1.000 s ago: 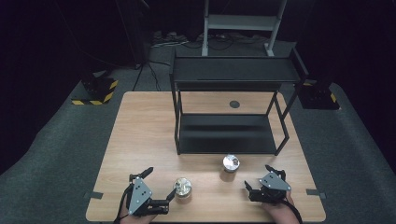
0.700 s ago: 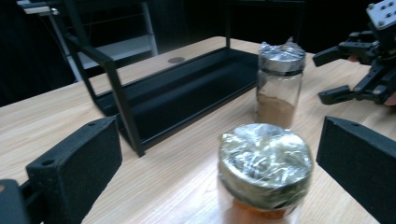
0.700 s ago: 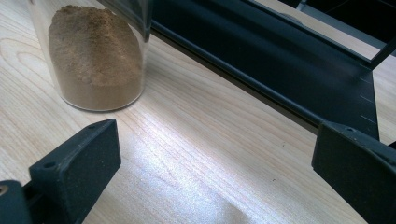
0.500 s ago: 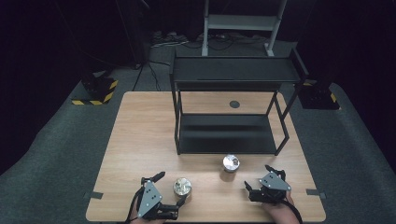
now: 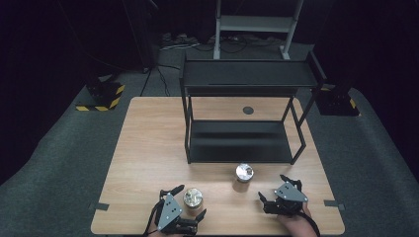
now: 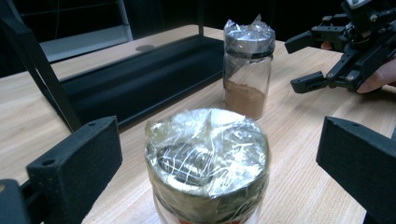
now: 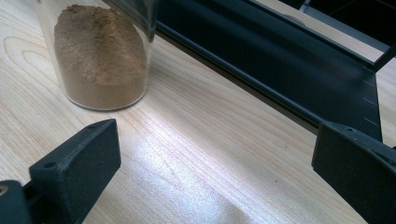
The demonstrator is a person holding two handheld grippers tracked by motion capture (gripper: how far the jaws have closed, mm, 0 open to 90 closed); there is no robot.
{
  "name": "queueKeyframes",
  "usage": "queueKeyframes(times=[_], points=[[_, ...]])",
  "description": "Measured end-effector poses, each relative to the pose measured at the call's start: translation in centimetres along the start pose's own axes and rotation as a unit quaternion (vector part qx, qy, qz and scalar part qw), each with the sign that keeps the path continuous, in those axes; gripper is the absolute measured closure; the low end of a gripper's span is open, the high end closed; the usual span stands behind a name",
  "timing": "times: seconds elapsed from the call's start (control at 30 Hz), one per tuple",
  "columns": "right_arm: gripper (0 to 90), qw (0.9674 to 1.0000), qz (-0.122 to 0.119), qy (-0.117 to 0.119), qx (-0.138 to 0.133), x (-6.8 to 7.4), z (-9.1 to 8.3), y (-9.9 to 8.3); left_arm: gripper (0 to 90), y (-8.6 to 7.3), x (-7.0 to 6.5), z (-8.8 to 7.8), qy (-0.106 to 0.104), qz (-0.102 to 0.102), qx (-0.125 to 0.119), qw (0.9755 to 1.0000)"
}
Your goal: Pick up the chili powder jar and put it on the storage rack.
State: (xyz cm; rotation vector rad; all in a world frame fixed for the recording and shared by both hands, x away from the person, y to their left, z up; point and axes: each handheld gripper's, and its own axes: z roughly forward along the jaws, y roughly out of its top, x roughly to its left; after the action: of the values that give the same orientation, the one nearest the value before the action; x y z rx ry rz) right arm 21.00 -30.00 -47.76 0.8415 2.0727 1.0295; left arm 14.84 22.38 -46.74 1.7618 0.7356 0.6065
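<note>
From the high view, the left gripper (image 5: 184,203) sits at the near edge of the light wooden table (image 5: 148,148), its jaws spread wide on either side of a short glass jar with a film-wrapped metal lid (image 5: 193,197); the right gripper (image 5: 276,193) rests open and empty to the right, near a taller clear glass jar of brown powder (image 5: 244,173) that stands before the black metal two-tier shelf (image 5: 247,79). In the left gripper view the short jar (image 6: 208,158) stands between the pads, touching neither — its crinkled film looks slick, so the glass wall below the lid is probably the safer hold, and its contents can't be made out. In the right gripper view the powder jar (image 7: 100,56) stands off to the left, outside the wide-open jaws — rigid, breakable, likely light.
</note>
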Motion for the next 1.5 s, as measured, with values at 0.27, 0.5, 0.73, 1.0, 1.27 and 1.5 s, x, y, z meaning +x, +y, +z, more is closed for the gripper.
queueKeyframes(times=[0.27, 0.5, 0.73, 1.0, 1.27, 1.5], points=[[0.2, 1.0000, -0.001, 0.000, -0.001, 0.0, 0.0, 0.0, 13.0, -0.9, 0.3, 0.4, 0.012, -0.026, -0.005, 0.9996], [0.2, 1.0000, -0.004, 0.001, -0.001, 0.0, 0.0, 0.0, 25.6, -1.0, 0.2, 0.4, 0.009, -0.007, -0.001, 0.9999], [0.2, 1.0000, -0.002, 0.000, -0.002, 0.0, 0.0, -0.1, 33.9, -1.0, 0.1, 0.3, 0.008, -0.005, -0.002, 1.0000], [0.2, 1.0000, -0.005, 0.000, -0.001, 0.0, 0.0, 0.0, 34.5, -1.0, 0.3, 0.2, 0.006, -0.014, -0.004, 0.9999], [0.2, 1.0000, -0.004, 0.001, -0.001, 0.0, 0.0, 0.0, 34.5, -0.8, 0.0, -0.3, 0.015, -0.011, -0.018, 0.9997], [0.2, 1.0000, -0.003, 0.003, 0.000, 0.0, 0.0, 0.0, 34.5, -0.1, 0.1, -0.9, 0.024, -0.007, -0.028, 0.9993]])
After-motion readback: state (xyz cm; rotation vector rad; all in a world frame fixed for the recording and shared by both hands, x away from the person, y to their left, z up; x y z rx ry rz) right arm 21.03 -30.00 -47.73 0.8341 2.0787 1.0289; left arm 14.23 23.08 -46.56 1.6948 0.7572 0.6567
